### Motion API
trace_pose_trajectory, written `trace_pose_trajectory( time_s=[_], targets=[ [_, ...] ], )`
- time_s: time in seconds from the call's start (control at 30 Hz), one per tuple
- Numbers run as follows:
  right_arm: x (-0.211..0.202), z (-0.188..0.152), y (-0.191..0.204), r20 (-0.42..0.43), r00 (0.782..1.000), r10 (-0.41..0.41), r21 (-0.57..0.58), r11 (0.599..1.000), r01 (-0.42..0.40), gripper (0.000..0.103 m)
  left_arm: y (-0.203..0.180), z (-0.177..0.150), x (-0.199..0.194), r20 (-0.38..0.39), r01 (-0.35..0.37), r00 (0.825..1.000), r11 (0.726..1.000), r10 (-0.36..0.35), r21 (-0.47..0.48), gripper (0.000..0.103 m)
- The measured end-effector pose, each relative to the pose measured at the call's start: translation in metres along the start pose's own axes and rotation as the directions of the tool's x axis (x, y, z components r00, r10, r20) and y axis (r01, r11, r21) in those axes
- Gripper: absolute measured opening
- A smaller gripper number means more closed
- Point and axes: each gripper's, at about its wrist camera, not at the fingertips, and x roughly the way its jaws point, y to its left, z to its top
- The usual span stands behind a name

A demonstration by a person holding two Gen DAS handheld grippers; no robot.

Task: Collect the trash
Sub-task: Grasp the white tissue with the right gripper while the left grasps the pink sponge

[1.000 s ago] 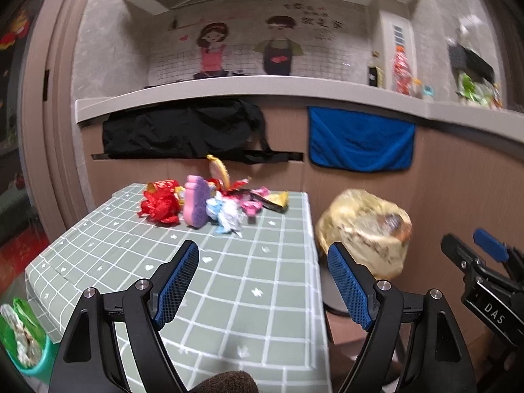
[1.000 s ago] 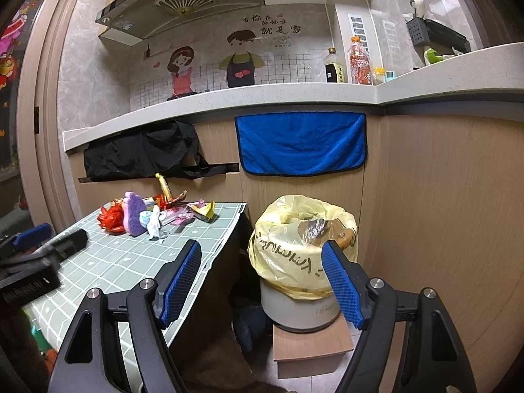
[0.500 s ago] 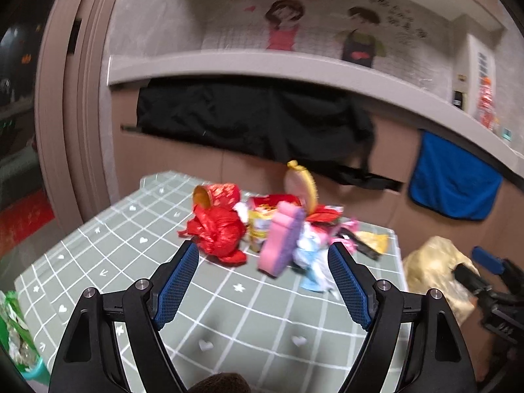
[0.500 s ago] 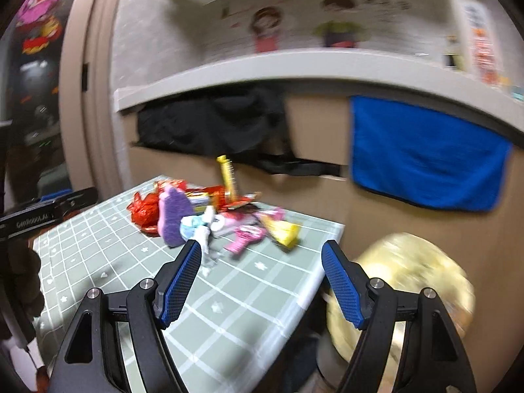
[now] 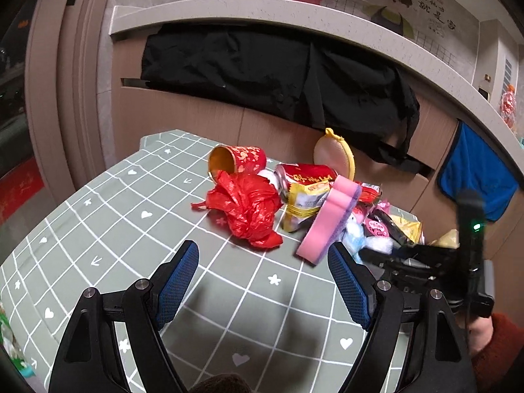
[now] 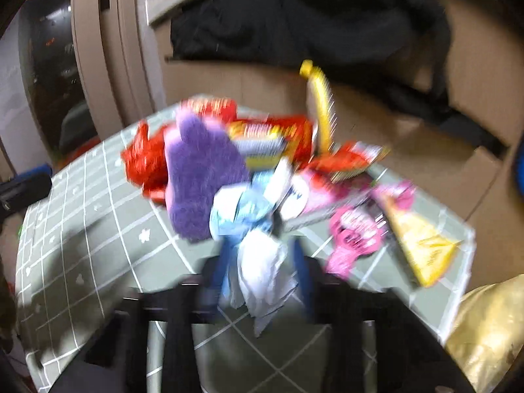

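Two tools now hang over the green checked tabletop, where a second ago both were held back and the right one faced the yellow-lined trash bin. The right tool has swung across to the litter heap and its jaws, wide apart a moment ago, have snapped together on a crumpled white and pale-blue wrapper right at its tips; the blur hides how firm the pinch is. Just beyond that tool lie a purple-backed pink sponge and a pink packet, with the bin off to its right. The left tool has closed in too, jaws apart and empty, a crumpled red plastic bag just ahead. I judge the first pick begun; carrying to the bin comes next.
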Motion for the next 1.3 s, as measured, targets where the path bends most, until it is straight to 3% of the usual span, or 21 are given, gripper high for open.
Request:
trace_pose_trajectory(
  time_s=[0.07, 0.23, 0.37, 0.53, 0.77, 0.83, 0.9, 1.13, 1.3],
  targets=[
    [-0.003, -0.005, -0.006, -0.007, 0.995, 0.098, 0.039, 0.994, -0.097, 0.007, -0.004, 0.002, 0.005, 0.002, 0.01, 1.0, 1.0, -0.01, 0.007, 0.081],
    [-0.035, -0.025, -0.024, 0.053, 0.997, 0.059, 0.104, 0.992, -0.064, 0.007, -0.028, 0.011, 0.034, -0.001, 0.04, 0.999, 0.999, -0.04, 0.013, 0.081],
    [-0.048, -0.049, -0.047, 0.037, 0.998, 0.045, 0.194, 0.98, -0.051, 0.007, -0.054, 0.023, 0.068, -0.016, 0.094, 0.995, 0.995, -0.094, 0.038, 0.081],
    [-0.054, -0.068, -0.053, 0.023, 0.999, 0.022, 0.22, 0.975, -0.027, 0.009, -0.072, 0.033, 0.108, -0.059, 0.124, 0.991, 0.989, -0.12, 0.077, 0.081],
    [-0.055, -0.074, -0.051, 0.038, 0.999, 0.034, 0.23, 0.972, -0.042, 0.01, -0.073, 0.025, 0.124, -0.121, 0.098, 0.989, 0.991, -0.086, 0.092, 0.08],
    [-0.054, -0.074, -0.048, 0.041, 0.998, 0.038, 0.226, 0.973, -0.046, 0.01, -0.074, 0.023, 0.125, -0.144, 0.105, 0.986, 0.989, -0.089, 0.105, 0.059],
    [-0.054, -0.073, -0.046, 0.043, 0.998, 0.038, 0.226, 0.973, -0.047, 0.01, -0.072, 0.022, 0.125, -0.161, 0.11, 0.983, 0.989, -0.093, 0.096, 0.046],
    [-0.056, -0.073, -0.042, 0.052, 0.998, 0.025, 0.215, 0.976, -0.036, 0.011, -0.072, 0.02, 0.111, -0.173, 0.182, 0.971, 0.981, -0.168, 0.068, 0.034],
    [-0.064, -0.072, -0.044, 0.072, 0.997, 0.023, 0.222, 0.974, -0.039, 0.01, -0.082, 0.019, 0.092, -0.129, 0.144, 0.983, 0.981, -0.128, 0.127, 0.032]
  ],
)
